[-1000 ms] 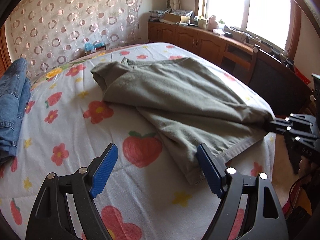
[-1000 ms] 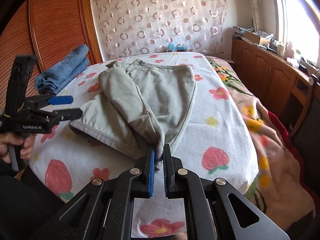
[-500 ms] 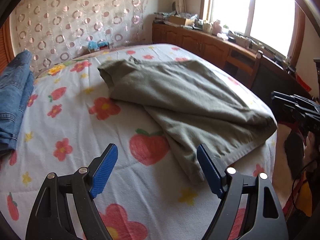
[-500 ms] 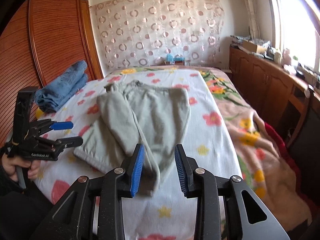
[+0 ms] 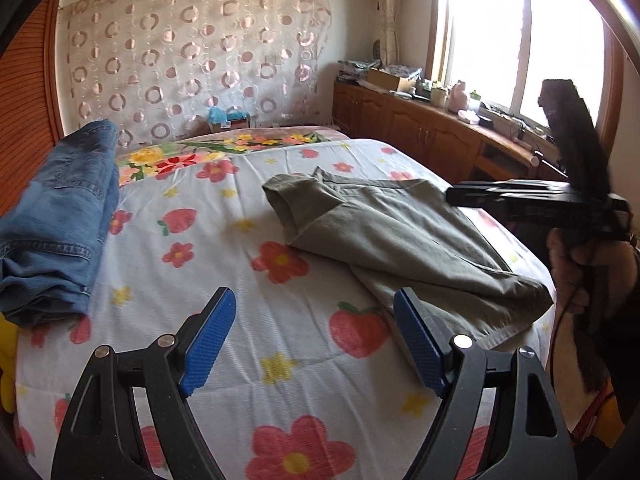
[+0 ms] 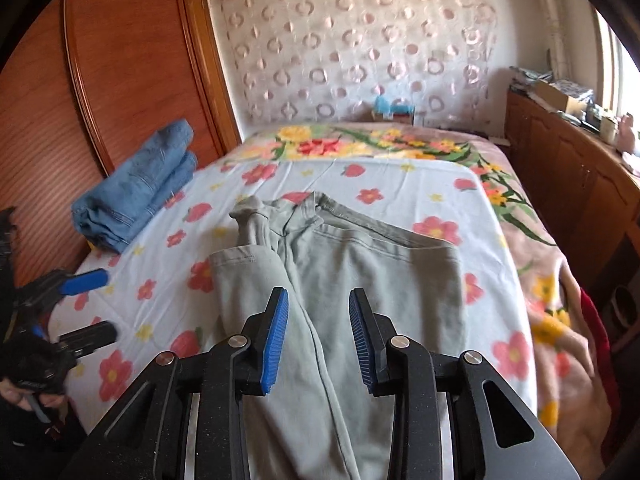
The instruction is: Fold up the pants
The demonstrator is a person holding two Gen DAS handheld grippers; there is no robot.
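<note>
While unheld, pants between bed edges, both tongs agape.

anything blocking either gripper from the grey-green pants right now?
Nothing visible. The right gripper hangs open directly over the pants; the left gripper is open beside their hem, only bare bedsheet between. The folded jeans lie well aside.

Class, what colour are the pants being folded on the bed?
Pale grey-green, plain; the pants show best in the right wrist view.

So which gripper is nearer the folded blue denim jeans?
Left. The left gripper hovers open just beside the folded blue denim jeans; the right gripper is over the grey-green pants, farther away.
</note>
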